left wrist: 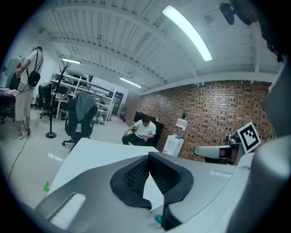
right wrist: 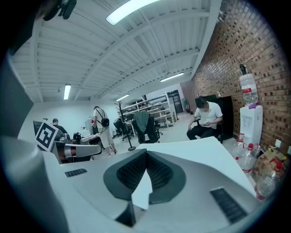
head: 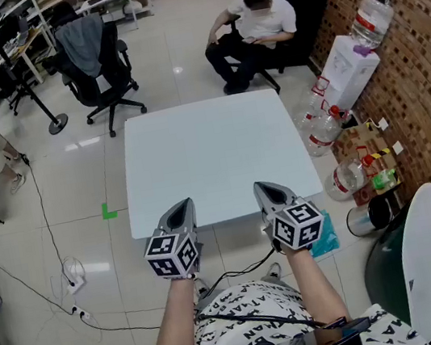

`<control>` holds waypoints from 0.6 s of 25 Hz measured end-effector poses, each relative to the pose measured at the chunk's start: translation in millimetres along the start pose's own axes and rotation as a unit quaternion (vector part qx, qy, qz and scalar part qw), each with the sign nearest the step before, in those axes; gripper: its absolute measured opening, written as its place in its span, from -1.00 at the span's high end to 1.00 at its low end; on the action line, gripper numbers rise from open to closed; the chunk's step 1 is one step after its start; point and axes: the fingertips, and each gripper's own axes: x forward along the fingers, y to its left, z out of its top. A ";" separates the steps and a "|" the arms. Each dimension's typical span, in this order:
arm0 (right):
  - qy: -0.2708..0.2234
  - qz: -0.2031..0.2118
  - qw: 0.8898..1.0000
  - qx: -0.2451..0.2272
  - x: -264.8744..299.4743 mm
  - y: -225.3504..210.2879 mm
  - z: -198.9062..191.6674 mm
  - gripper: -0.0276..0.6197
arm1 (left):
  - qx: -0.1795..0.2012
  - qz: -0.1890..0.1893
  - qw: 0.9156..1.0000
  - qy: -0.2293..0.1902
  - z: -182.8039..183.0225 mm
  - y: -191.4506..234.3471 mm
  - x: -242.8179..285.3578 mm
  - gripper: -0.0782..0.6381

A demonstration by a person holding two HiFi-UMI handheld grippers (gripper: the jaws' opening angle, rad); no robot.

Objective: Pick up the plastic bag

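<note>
Two hand-held grey two-jaw grippers sit side by side over the 6 o'clock edge of a white square table (head: 211, 148), as seen from the head view. The left gripper (head: 182, 207) has its jaws closed tip to tip with nothing between them. The right gripper (head: 266, 190) is likewise closed and empty. Each carries a cube with square black-and-white markers at its rear, nearest the person's forearms.

A crumpled teal plastic bag (head: 325, 233) lies below the table edge, just at 4 o'clock of the right gripper and partly hidden by it; neither gripper touches it.

Beyond the table at 12 o'clock, a seated person in a white shirt (head: 256, 25) bends forward on a dark chair. At 10 o'clock stands a black office chair draped with a grey garment (head: 93, 53). Along the brown brick wall (head: 420, 100) at 2 to 3 o'clock stand a white water dispenser (head: 349, 65) and several clear plastic bottles (head: 322, 132). A small green floor mark (head: 108, 212) lies at 9 o'clock of the left gripper.
</note>
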 end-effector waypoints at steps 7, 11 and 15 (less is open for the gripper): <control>-0.009 -0.002 1.000 -0.007 3.5 -2.6 8.0 0.88 | 0.002 -0.009 1.000 -0.001 4.1 -3.2 8.8 0.78; -0.020 -0.004 1.000 0.008 -3.4 -8.9 5.0 0.88 | 0.013 -0.034 0.999 0.015 1.5 -21.9 21.9 0.78; -0.026 -0.025 0.999 0.037 -20.7 -23.8 -9.7 0.86 | 0.033 -0.081 0.995 0.047 -10.8 -55.1 39.5 0.78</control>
